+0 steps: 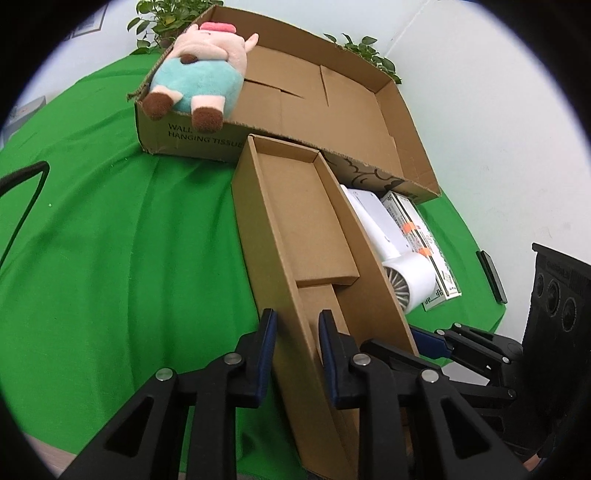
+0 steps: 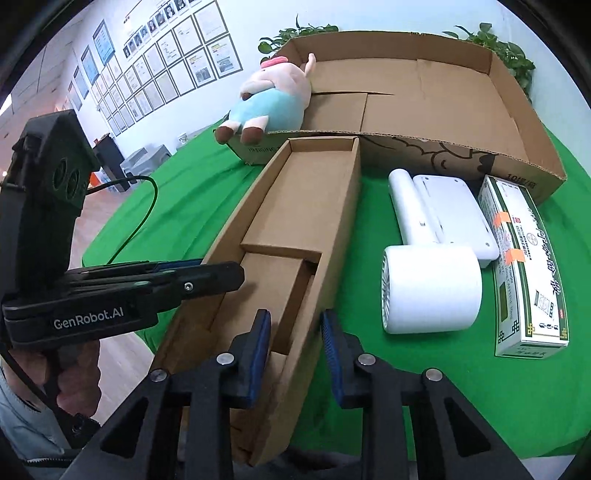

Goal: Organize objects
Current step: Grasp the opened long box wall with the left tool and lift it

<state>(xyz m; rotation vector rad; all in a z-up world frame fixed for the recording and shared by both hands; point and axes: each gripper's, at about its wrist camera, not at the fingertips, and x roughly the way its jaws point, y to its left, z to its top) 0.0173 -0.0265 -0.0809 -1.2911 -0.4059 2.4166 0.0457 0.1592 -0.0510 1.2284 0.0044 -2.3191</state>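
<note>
A long narrow open cardboard box (image 1: pixel 295 229) (image 2: pixel 295 221) lies on the green cloth, pointing at a large open cardboard tray (image 1: pixel 406 147) (image 2: pixel 517 110). A pink pig plush (image 1: pixel 199 70) (image 2: pixel 273 99) lies on the tray's left corner. My left gripper (image 1: pixel 297 328) straddles the narrow box's left wall, one finger on each side of it. My right gripper (image 2: pixel 293 328) straddles its right wall the same way. The jaws of both stand a little apart, and whether they press the walls is unclear. A white hair dryer (image 2: pixel 432 288) (image 1: pixel 406 273) and a green-and-white carton (image 2: pixel 524 266) (image 1: pixel 428 236) lie to the right.
A white flat case (image 2: pixel 450 214) lies against the dryer's handle. A black phone (image 1: pixel 491 271) lies near the cloth's right edge. Potted plants (image 1: pixel 166 18) stand behind the tray. A black cable (image 2: pixel 140 206) runs over the cloth's left side.
</note>
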